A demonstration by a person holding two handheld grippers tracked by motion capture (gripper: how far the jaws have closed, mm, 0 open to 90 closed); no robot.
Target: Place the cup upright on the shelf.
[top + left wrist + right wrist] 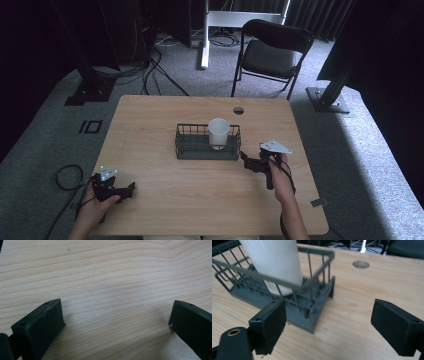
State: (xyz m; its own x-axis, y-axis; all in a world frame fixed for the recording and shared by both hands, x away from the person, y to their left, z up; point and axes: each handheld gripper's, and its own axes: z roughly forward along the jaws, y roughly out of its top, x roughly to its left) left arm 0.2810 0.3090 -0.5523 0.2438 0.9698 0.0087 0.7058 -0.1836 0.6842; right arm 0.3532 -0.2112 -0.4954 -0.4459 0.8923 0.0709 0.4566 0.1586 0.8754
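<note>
The wire basket [207,142] stands near the middle of the table [165,190] and serves as the reference for all positions below. The white cup [218,133] stands upright inside the basket, in its right half, close to the rear rail.

Right claw [244,161]: held just beside the basket's right front corner, apart from it, with a hand [279,176] gripping its handle. In the right gripper view the right claw [328,325] is released, jaws spread wide with nothing between them; the basket [312,315] corner lies just ahead of the near jaw, and the cup [274,262] rises behind the wire rail (its base rests on the basket floor). A round cable hole [361,264] in the table lies beyond the basket's far right corner.

Left claw [131,188]: well apart from the basket, toward the front left of it, low over the table, held by the other hand [95,202]. In the left gripper view the left claw [116,316] is released, jaws wide apart, with bare wood [112,277] between them.

A folding chair [270,52] stands on the floor beyond the basket's far side.
</note>
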